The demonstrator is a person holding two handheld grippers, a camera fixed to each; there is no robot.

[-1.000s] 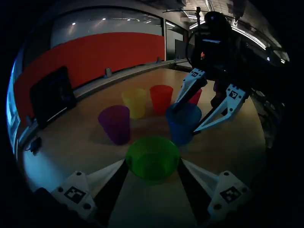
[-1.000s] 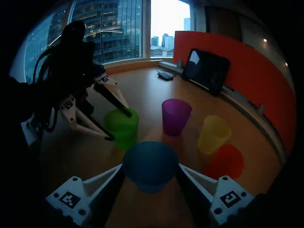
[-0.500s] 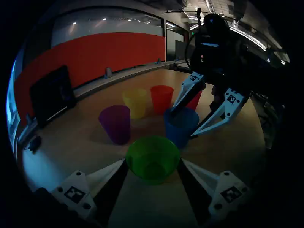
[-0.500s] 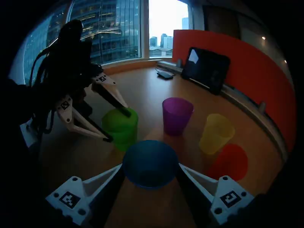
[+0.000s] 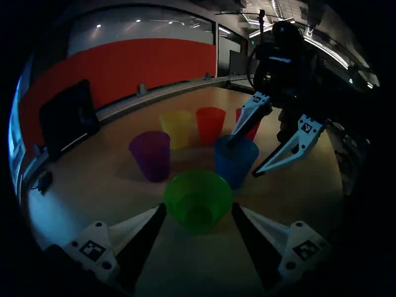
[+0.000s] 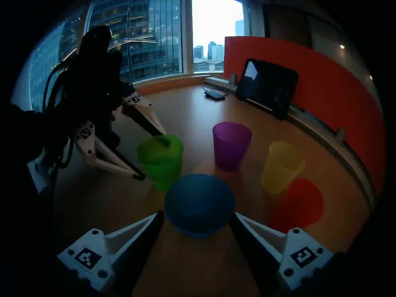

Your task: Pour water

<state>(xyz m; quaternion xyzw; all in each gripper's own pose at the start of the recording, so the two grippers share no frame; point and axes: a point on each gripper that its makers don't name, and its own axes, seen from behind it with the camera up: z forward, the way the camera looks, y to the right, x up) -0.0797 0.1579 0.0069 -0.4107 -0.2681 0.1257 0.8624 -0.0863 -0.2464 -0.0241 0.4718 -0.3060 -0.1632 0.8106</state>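
Left gripper view: grips the green cup (image 5: 198, 193) between both fingers of the left gripper (image 5: 197, 206), mouth towards the camera; inside too dim to tell any water. Just beyond, almost touching it, finds the blue cup (image 5: 235, 159) pinched by the right gripper (image 5: 242, 159), one finger at the far rim, the other low against the near side. Farther back on the wooden table (image 5: 99, 183), lines up a purple cup (image 5: 150, 155), a yellow cup (image 5: 175, 128) and an orange cup (image 5: 210, 123), with a red cup (image 5: 251, 131) half hidden behind the right gripper's finger. At left, takes in a black tablet (image 5: 67, 119) below the orange wall (image 5: 123, 64).

Right gripper view: closes the right gripper (image 6: 196, 215) on the blue cup (image 6: 199, 200), open top facing the camera; contents not discernible. To the left, just beside it, puts the green cup (image 6: 163, 163) in the left gripper (image 6: 154, 159), held by a dark-clad person (image 6: 84, 89). Brings in tall windows (image 6: 143, 39) with city towers beyond.
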